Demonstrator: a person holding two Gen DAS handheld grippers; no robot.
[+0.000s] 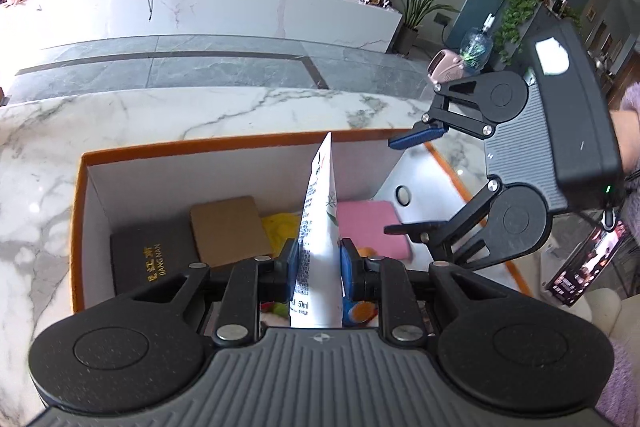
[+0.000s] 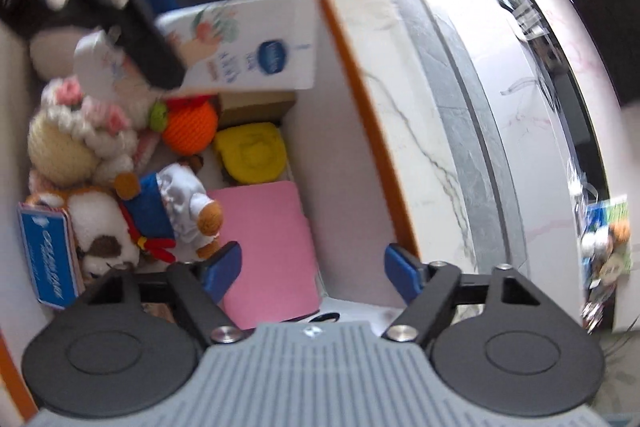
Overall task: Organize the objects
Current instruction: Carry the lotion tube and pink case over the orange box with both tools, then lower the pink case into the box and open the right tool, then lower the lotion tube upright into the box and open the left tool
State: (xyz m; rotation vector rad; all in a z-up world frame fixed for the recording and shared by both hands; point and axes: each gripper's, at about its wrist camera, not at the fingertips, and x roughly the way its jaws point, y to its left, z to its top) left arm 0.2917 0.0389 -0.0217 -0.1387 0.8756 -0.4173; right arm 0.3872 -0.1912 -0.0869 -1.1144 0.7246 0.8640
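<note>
My left gripper (image 1: 319, 263) is shut on a white tube (image 1: 320, 211), which stands upright between its blue pads over an open box with an orange rim (image 1: 240, 143). In the right wrist view the same tube (image 2: 256, 43) hangs over the box's far part, with the left gripper (image 2: 156, 19) blurred at the top left. My right gripper (image 2: 312, 269) is open with nothing between its fingers. It points down into the box's near right corner, above a pink pad (image 2: 264, 239). From the left wrist view the right gripper (image 1: 408, 183) sits at the box's right wall.
The box (image 2: 344, 43) holds a dark book (image 1: 148, 259), a brown carton (image 1: 228, 227), a yellow cloth (image 2: 252, 155), an orange crochet fruit (image 2: 192, 127), a crochet doll (image 2: 72, 143), a dressed bear (image 2: 176, 203), a plush dog (image 2: 100, 227) and a blue packet (image 2: 48, 259). It stands on a marble table (image 1: 160, 111).
</note>
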